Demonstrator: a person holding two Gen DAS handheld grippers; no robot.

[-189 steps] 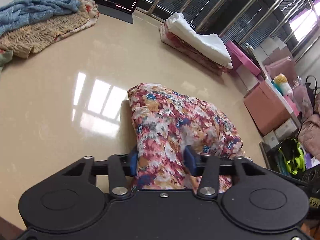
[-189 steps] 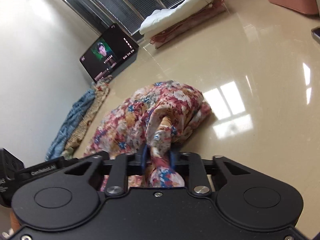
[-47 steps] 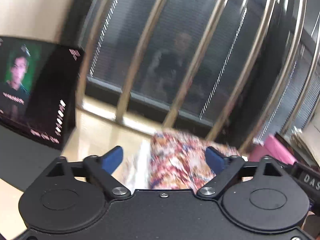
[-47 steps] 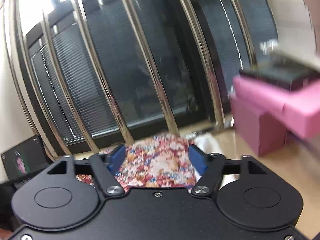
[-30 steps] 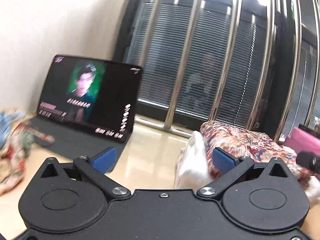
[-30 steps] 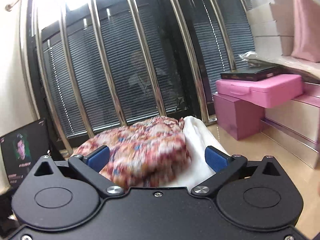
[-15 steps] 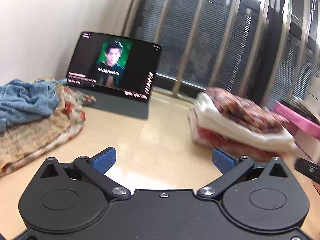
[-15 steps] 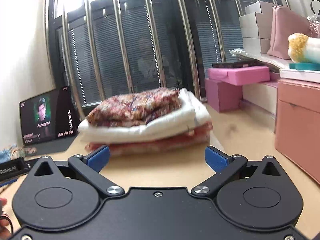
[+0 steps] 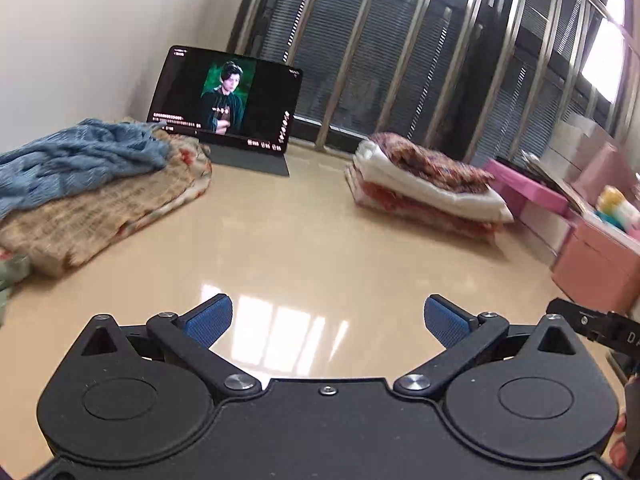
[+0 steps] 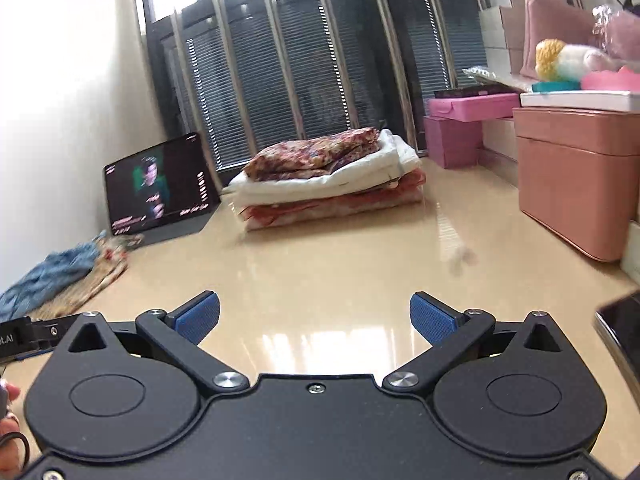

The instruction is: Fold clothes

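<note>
Your left gripper (image 9: 328,318) hovers over the glossy beige table (image 9: 304,248), its blue pads (image 9: 208,320) spread wide with nothing between them. Your right gripper (image 10: 315,316) is likewise spread wide and empty, low over the same surface; a piece of it shows at the right edge of the left view.

At the far side, in front of the barred window (image 10: 304,60), sits the stack (image 10: 332,184) of folded clothes: the floral piece (image 10: 316,154) lies on top, a white piece (image 10: 352,176) beneath it and a red-patterned one (image 10: 340,204) at the bottom. In the left view the same stack (image 9: 424,184) stands far right, well apart from both grippers.

On the far left, the unfolded pile (image 9: 92,196) waits: a blue knit (image 9: 76,156) rests on top of a tan, flower-edged cloth (image 9: 120,200). The right view catches the pile (image 10: 60,276) at its left edge, near the wall.

Between pile and stack, a tablet (image 9: 226,100) is propped upright on its dark stand against the far wall, with a video on screen.

On the right, beside the table, pink boxes (image 10: 468,120) and a salmon bin (image 10: 576,176) line the edge, soft toys (image 10: 560,56) on top. A dark device's corner (image 10: 622,328) pokes in at near right.
</note>
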